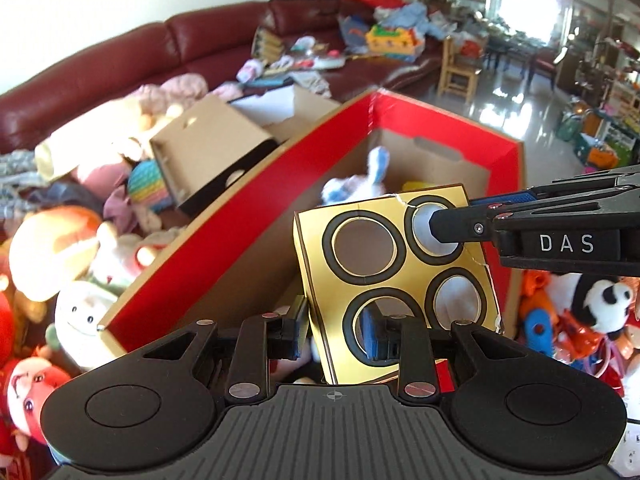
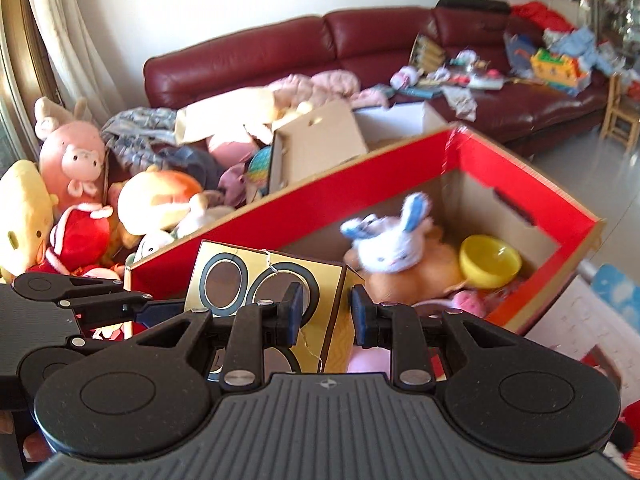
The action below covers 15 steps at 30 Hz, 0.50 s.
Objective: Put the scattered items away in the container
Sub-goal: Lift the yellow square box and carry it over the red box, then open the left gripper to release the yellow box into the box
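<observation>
Left hand-held gripper (image 1: 334, 332): jaws clamped on a wall of the gold box (image 1: 394, 276), one finger outside, the other reaching in through a lower round cut-out. Right hand-held gripper (image 2: 325, 312): jaws clamped on the box's corner edge, one finger over a cut-out face, the other on the neighbouring side; in the left wrist view one of its fingers pokes into an upper hole. Gold box: cardboard, four black-ringed round holes, carried tilted between both grippers, at the near rim of the red container (image 2: 520, 168), not yet inside. Container contents: white-and-blue plush rabbit (image 2: 390, 246), yellow bowl (image 2: 490, 260), orange and pink soft toys beneath. Outstanding: plush toys heaped left of the container, among them a pink plush (image 2: 78, 162), an orange-headed plush (image 2: 160, 200) and a panda toy (image 1: 610, 304) on the right. Brown cardboard box (image 2: 316, 148) behind. Sofa (image 2: 280, 52) littered with clothes and toys. Progress, judged: early; most items remain outside.
</observation>
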Tool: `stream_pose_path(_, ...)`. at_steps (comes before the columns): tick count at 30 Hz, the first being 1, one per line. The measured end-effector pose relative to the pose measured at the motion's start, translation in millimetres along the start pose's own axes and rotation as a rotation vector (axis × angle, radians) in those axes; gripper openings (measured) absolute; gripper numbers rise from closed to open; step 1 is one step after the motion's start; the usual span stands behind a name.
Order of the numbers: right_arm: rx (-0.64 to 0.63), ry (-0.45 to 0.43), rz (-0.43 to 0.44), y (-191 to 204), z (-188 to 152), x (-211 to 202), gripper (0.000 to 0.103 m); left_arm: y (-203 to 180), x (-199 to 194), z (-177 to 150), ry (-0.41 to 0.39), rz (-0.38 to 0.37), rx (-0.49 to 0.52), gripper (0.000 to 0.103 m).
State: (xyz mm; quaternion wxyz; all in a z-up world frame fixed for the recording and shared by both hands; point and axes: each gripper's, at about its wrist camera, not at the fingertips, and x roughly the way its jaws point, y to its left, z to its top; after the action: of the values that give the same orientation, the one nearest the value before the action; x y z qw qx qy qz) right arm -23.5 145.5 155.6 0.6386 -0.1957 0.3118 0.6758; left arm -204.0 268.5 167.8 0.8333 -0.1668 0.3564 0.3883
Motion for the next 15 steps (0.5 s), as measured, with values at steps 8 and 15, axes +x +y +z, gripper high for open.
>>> stream_pose_path(8,-0.006,0.101,0.035,6.9,-12.1,32.5,0.070,26.8,8.9,-9.7,0.046,0.084,-0.037,0.060)
stream_pose_path(15,0.021,0.112,0.004,-5.9,-15.8,31.2,0.075,22.1,18.0,-12.5,0.058,0.031,-0.037,0.076)
